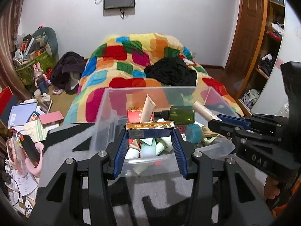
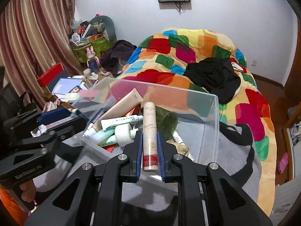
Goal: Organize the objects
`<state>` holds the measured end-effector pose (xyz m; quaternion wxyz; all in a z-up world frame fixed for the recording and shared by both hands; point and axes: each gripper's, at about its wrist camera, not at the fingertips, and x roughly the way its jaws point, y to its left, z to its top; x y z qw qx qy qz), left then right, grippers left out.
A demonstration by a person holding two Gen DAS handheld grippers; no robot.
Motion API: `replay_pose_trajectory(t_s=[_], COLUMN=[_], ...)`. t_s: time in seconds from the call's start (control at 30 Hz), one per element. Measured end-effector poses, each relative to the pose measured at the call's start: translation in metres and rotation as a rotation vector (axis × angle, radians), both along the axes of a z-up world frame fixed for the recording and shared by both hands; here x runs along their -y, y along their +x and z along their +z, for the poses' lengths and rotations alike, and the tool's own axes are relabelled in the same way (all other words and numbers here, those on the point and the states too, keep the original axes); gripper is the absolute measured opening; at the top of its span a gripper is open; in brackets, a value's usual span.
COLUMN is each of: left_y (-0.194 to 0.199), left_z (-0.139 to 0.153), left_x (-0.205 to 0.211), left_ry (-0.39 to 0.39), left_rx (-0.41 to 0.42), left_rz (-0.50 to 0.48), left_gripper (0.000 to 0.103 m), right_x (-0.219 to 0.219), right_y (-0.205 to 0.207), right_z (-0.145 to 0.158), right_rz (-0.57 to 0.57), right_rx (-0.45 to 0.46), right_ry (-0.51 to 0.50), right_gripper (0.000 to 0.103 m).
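Left: the left hand-held gripper (image 1: 150,137) is clenched across the ends of a small blade box (image 1: 150,130) printed "5PCS PLATINUM BLADES", held level above the near side of the clear plastic bin (image 1: 105,101). The bin sits on a grey blanket (image 1: 62,141) at the foot of the bed (image 1: 131,56) and already holds tubes, a green bottle (image 1: 182,113) and a red carton. Right: the right hand-held gripper (image 2: 150,141) grasps a slim cream tube (image 2: 149,131) by its lower half, the tube pointing along the fingers toward the bin's emptier right part. Suggested technique: each item is probably best carried fully past the bin wall before release, the box lowered flat onto the tubes, the cream tube laid on its side beside the green bottle, so nothing topples or rolls out. Keep the two grippers apart over the bin.
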<state>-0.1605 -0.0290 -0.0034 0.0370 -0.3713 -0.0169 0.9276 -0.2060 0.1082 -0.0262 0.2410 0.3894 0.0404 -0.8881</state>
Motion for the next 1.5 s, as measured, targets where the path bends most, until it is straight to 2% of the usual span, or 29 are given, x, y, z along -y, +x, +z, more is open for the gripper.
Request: replay_pose_trajectory(t_s=[0.17, 0.3, 0.53, 0.63, 0.77, 0.87, 0.93, 0.97, 1.0, 1.17, 1.5], left_y=[-0.007, -0.003, 0.015, 0.028, 0.047, 0.063, 0.070, 0.075, 0.079, 0.095, 0.111], left_z=[-0.013, -0.011, 0.006, 0.016, 0.029, 0.036, 0.038, 0.039, 0.039, 0.038, 0.031], left_x=[-0.001, -0.002, -0.005, -0.007, -0.007, -0.007, -0.006, -0.006, -0.005, -0.002, -0.006], left_ry=[0.022, 0.027, 0.016, 0.005, 0.003, 0.001, 0.002, 0.002, -0.002, 0.004, -0.009], left_rx=[0.037, 0.030, -0.025, -0.062, -0.114, -0.136, -0.144, -0.156, -0.165, -0.170, -0.168], left_rz=[-0.008, -0.014, -0.017, -0.017, -0.009, 0.003, 0.018, 0.030, 0.038, 0.051, 0.047], left_gripper=[0.047, 0.049, 0.057, 0.064, 0.075, 0.078, 0.091, 0.095, 0.095, 0.097, 0.098], right_x=[0.008, 0.006, 0.002, -0.002, -0.009, -0.015, -0.018, -0.018, -0.019, -0.024, -0.028], right_y=[0.003, 0.009, 0.021, 0.030, 0.046, 0.059, 0.068, 0.072, 0.077, 0.094, 0.109], right_z=[-0.011, -0.005, 0.009, 0.017, 0.029, 0.037, 0.040, 0.041, 0.042, 0.043, 0.037], right_rz=[0.028, 0.032, 0.037, 0.029, 0.007, -0.004, -0.009, -0.012, -0.015, -0.026, -0.038], right_rx=[0.004, -0.018, -0.042, -0.060, -0.103, -0.131, -0.151, -0.160, -0.170, -0.188, -0.182], right_ry=[0.042, 0.043, 0.023, 0.014, 0.003, -0.005, -0.001, 0.001, 0.004, 0.000, 0.001], right_gripper=[0.016, 0.039, 0.040, 0.042, 0.055, 0.067, 0.072, 0.075, 0.078, 0.083, 0.084])
